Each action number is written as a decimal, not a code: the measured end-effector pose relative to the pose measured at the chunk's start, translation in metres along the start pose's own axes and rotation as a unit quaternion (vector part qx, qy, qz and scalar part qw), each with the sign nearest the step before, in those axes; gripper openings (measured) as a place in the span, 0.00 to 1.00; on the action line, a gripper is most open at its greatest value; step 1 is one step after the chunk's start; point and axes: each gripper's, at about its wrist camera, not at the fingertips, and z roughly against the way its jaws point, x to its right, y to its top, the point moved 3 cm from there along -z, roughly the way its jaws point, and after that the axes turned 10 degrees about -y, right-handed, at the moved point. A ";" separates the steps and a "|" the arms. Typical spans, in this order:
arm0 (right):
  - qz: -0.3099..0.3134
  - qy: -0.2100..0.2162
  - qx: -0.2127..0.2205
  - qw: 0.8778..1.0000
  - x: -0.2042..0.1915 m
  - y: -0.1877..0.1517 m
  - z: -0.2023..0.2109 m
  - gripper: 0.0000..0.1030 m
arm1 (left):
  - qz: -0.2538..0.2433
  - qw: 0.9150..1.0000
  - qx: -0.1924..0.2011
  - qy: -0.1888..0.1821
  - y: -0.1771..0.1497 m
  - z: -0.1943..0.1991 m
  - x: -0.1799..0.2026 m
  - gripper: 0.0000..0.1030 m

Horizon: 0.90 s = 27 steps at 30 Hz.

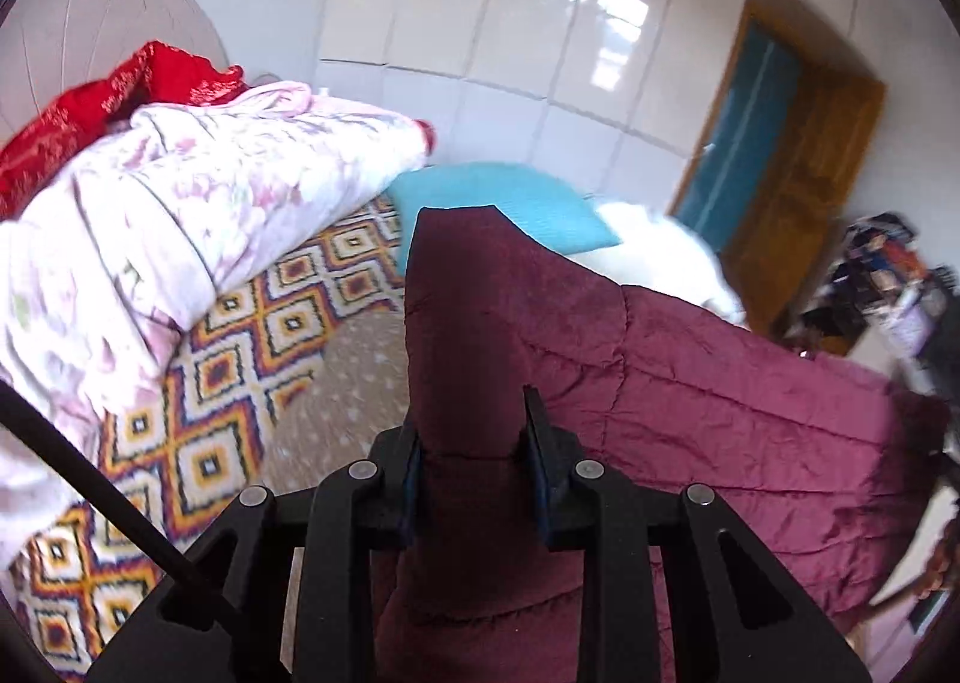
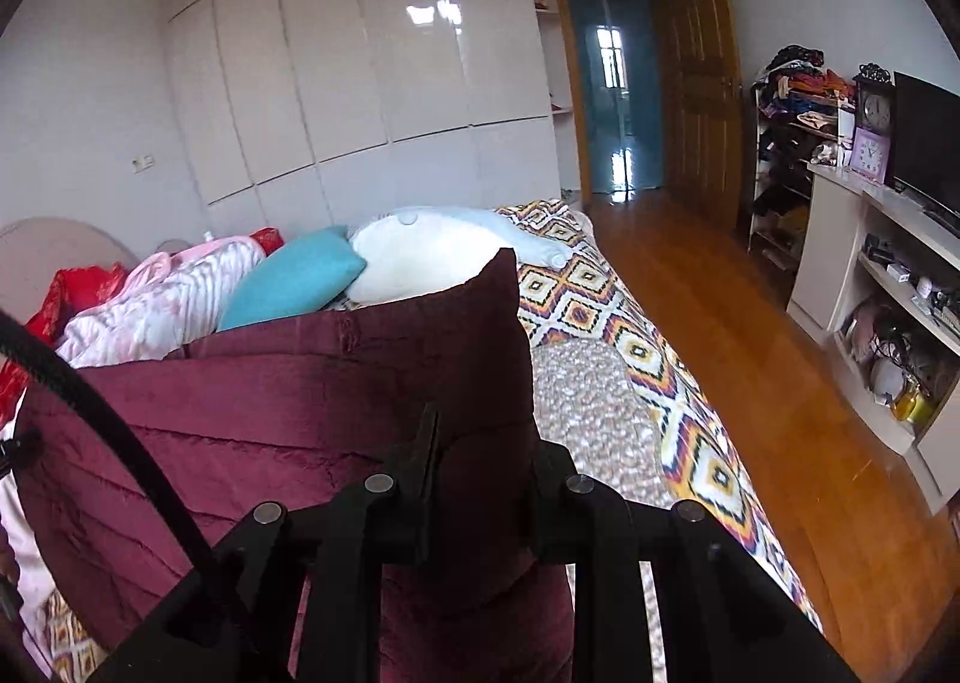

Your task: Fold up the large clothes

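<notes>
Maroon quilted coat (image 1: 720,383), a corner clenched in each of the left claw (image 1: 474,461) and right claw (image 2: 486,479), hangs lifted over the bed (image 2: 600,413), folding barely begun.

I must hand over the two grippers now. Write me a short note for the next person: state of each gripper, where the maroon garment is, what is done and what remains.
Left gripper: shut on a bunched corner of the maroon quilted garment.
Right gripper: shut on another bunched corner of the same garment.
Where: the garment is held up off the patterned bedspread, stretched between both grippers. The floral duvet, teal pillow and white pillow lie further up the bed.
Done: both corners gripped and raised.
Left: no finished fold is visible. Probably bring the held edge over, lay it flat, and continue folding.
</notes>
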 end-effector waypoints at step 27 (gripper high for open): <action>-0.079 -0.105 -0.136 0.982 0.052 -0.086 -0.173 0.69 | 0.114 0.988 -0.071 0.081 -0.075 -0.121 -0.103 0.60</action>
